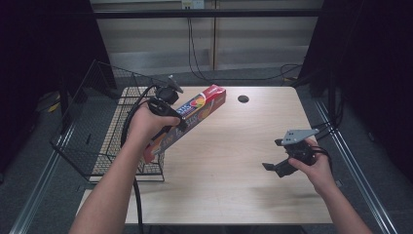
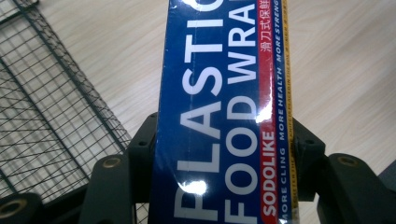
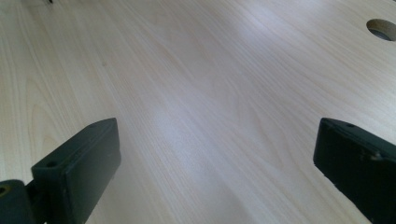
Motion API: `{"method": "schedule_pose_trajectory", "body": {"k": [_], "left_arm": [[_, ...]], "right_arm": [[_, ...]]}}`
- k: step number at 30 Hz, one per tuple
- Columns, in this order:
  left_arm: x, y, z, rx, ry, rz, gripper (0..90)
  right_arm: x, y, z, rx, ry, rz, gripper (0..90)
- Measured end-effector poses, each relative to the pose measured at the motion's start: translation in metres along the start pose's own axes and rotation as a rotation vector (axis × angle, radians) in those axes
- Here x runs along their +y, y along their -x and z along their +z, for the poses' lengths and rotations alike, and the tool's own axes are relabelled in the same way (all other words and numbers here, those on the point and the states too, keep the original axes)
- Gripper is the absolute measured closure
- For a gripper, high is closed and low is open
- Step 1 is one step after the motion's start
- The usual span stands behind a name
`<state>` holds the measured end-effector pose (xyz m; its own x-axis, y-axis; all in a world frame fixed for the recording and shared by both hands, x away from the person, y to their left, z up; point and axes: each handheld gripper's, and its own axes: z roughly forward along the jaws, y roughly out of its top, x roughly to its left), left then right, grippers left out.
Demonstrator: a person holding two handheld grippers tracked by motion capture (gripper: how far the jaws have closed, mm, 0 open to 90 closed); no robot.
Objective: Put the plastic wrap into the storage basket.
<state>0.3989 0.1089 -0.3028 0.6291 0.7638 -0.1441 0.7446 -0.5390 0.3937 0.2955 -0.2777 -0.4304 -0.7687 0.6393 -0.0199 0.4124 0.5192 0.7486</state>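
Gripping the one long blue-and-red cardboard box of plastic food wrap (image 1: 187, 121) across its width, the left gripper (image 2: 219, 154) has its jaws closed on the box's long sides, holding it tilted in the air over the pale wooden table (image 1: 234, 161), beside the one black wire basket (image 1: 97, 126). Held near its middle, the box could swing or slip and catch the basket's rim. The right gripper (image 1: 280, 156), jaws wide apart, holds nothing.
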Motion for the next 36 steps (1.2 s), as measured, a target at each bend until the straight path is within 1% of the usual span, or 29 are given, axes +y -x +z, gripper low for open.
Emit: {"method": "schedule_pose_trajectory", "body": {"k": [1, 2, 3, 4, 9, 10, 11, 13, 14, 15, 18, 19, 22, 23, 24, 27, 30, 32, 34, 35, 36], "left_arm": [[0.0, -0.001, -0.001, 0.007, 0.005, -0.006, 42.9], [0.0, -0.002, -0.003, 0.007, 0.003, -0.003, 42.9], [-0.001, -0.005, -0.005, 0.014, 0.008, -0.011, 42.9], [0.0, -0.007, -0.007, 0.015, -0.005, -0.009, 42.9], [-0.002, -0.012, -0.012, 0.027, -0.002, -0.016, 42.9], [-0.002, -0.013, -0.012, 0.027, 0.011, -0.025, 42.9], [-0.003, -0.015, -0.015, 0.028, 0.003, -0.023, 42.9], [-0.003, -0.018, -0.018, 0.035, 0.004, -0.026, 42.9], [-0.005, -0.02, -0.021, 0.042, 0.012, -0.038, 42.8], [-0.005, -0.022, -0.023, 0.045, 0.01, -0.044, 42.9], [-0.007, -0.024, -0.026, 0.047, 0.013, -0.054, 42.8], [-0.008, -0.026, -0.028, 0.058, 0.015, -0.072, 42.9], [-0.009, -0.03, -0.031, 0.059, 0.013, -0.075, 42.8], [-0.01, -0.029, -0.031, 0.064, 0.024, -0.088, 42.8], [-0.01, -0.03, -0.033, 0.067, 0.014, -0.09, 42.8], [-0.013, -0.033, -0.037, 0.074, 0.018, -0.101, 42.8], [-0.015, -0.034, -0.04, 0.088, 0.02, -0.129, 42.8], [-0.017, -0.037, -0.042, 0.097, 0.022, -0.139, 42.8], [-0.019, -0.04, -0.044, 0.105, 0.019, -0.142, 42.8], [-0.021, -0.04, -0.045, 0.106, 0.018, -0.166, 42.8], [-0.021, -0.04, -0.045, 0.106, 0.018, -0.166, 42.8]], "right_arm": [[0.0, 0.0, 0.0, -0.003, 0.0, 0.003, 0.6], [0.0, 0.0, 0.0, -0.003, 0.0, 0.003, 0.6], [0.0, 0.0, 0.002, 0.003, -0.003, -0.001, 0.6], [0.0, 0.0, 0.002, 0.0, -0.004, 0.0, 0.6], [0.0, -0.001, 0.004, 0.008, -0.005, -0.001, 0.6], [0.0, -0.001, 0.005, 0.007, -0.007, -0.001, 0.6], [0.0, -0.001, 0.006, 0.002, -0.006, -0.003, 0.6], [0.0, -0.001, 0.007, 0.011, -0.007, 0.001, 0.6], [0.0, -0.001, 0.007, 0.012, -0.007, 0.001, 0.6], [-0.001, -0.001, 0.007, 0.008, -0.009, 0.001, 0.6], [-0.002, 0.001, 0.008, 0.004, -0.01, 0.004, 0.6], [-0.003, 0.002, 0.008, 0.001, -0.009, 0.003, 0.6], [-0.003, 0.003, 0.008, 0.004, -0.007, 0.004, 0.6], [-0.003, 0.003, 0.008, 0.005, -0.006, 0.004, 0.6], [-0.002, 0.003, 0.008, 0.006, -0.006, 0.006, 0.6], [-0.002, 0.002, 0.006, 0.002, -0.001, 0.005, 0.6], [-0.002, 0.003, 0.004, 0.001, 0.004, 0.008, 0.6], [-0.002, 0.003, 0.004, 0.0, 0.004, 0.005, 0.6], [-0.003, 0.003, 0.005, -0.001, 0.005, 0.007, 0.6], [-0.004, 0.004, 0.006, -0.003, 0.0, 0.012, 0.6], [-0.004, 0.004, 0.006, -0.003, 0.0, 0.012, 0.6]]}}
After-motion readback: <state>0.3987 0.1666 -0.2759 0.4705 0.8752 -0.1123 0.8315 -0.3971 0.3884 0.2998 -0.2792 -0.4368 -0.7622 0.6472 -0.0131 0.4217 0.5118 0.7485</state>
